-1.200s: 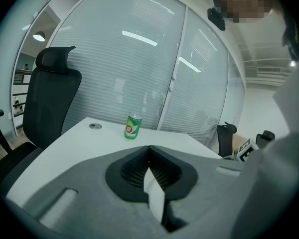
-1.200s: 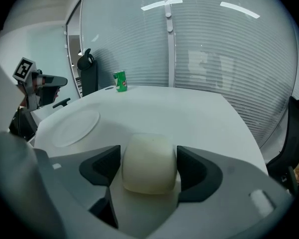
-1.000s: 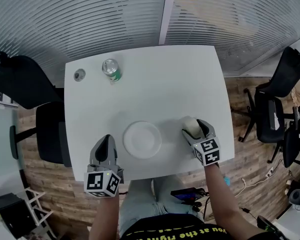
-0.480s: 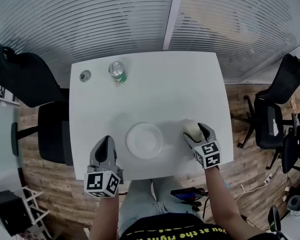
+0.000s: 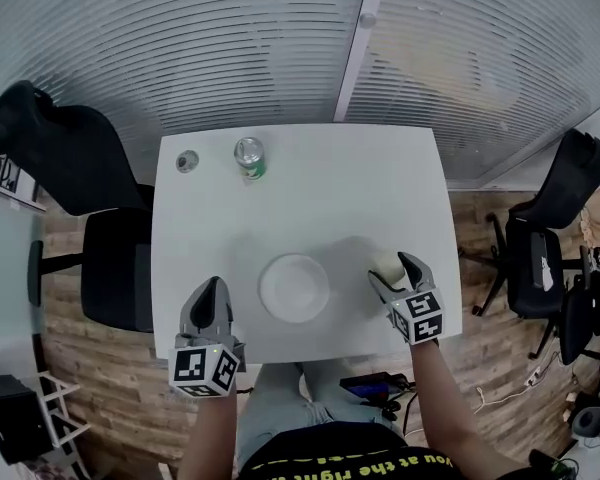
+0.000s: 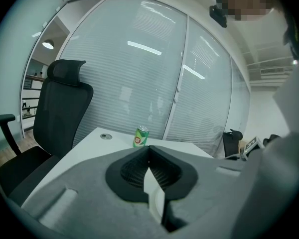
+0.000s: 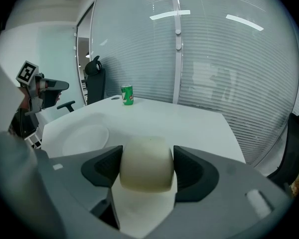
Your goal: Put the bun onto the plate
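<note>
At the far left, a black office chair (image 5: 90,218) is standing against the white table (image 5: 340,198). The left gripper (image 5: 209,294) is hovering over the table's near left edge, its jaws pressing together with nothing between them. Toward the far left corner, a round cable grommet (image 5: 187,161) is sitting in the tabletop, and a green drinks can (image 5: 249,158) is standing upright just to its right. A white plate (image 5: 295,288) is lying near the front edge, between the two grippers. To the plate's right and apart from it, the right gripper (image 5: 394,272) is clamping a pale bun (image 7: 146,163), one jaw pressing on each side. Whether the bun is touching the table cannot be told. More black chairs (image 5: 570,228) are standing on the wood floor at the right.
</note>
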`<state>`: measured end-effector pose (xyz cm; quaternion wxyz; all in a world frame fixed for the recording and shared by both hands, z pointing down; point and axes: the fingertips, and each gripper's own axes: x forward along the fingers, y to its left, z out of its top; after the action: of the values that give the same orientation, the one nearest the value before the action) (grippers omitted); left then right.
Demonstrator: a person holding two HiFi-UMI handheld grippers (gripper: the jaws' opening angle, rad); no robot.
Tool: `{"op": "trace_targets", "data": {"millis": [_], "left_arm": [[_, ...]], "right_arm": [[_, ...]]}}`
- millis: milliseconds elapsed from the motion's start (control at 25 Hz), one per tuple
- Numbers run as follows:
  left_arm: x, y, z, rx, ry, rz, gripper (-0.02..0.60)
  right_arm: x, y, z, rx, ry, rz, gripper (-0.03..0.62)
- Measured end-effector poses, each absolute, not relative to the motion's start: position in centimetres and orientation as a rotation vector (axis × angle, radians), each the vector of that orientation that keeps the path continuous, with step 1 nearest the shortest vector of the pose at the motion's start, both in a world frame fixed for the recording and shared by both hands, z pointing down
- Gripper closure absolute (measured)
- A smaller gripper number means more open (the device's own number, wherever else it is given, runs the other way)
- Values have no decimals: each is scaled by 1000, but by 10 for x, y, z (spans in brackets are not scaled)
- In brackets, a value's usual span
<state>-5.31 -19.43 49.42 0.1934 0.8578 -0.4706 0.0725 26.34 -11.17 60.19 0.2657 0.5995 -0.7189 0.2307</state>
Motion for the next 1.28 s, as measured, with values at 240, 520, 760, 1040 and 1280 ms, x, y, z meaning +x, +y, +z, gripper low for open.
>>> {"op": "trace_targets", "data": {"millis": [240, 520, 760, 1040, 1280], "left_arm": [[-61, -194, 483, 2413, -1341, 174, 581], [-64, -195, 471, 2429, -1350, 147, 581], [-64, -195, 465, 2433, -1355, 131, 581], [-67, -197, 458, 2441, -1370, 112, 581], [-74, -195, 455, 2432, -1398, 104, 581]], "right_arm": [[260, -118, 577, 1646, -1971, 583, 267], [257, -122, 553, 1668, -1997, 545, 266], [255, -127, 536, 1683, -2017, 511, 267], [249, -137, 513, 1690, -2054, 452, 267], [237, -144, 506, 1652, -2093, 429, 267]]}}
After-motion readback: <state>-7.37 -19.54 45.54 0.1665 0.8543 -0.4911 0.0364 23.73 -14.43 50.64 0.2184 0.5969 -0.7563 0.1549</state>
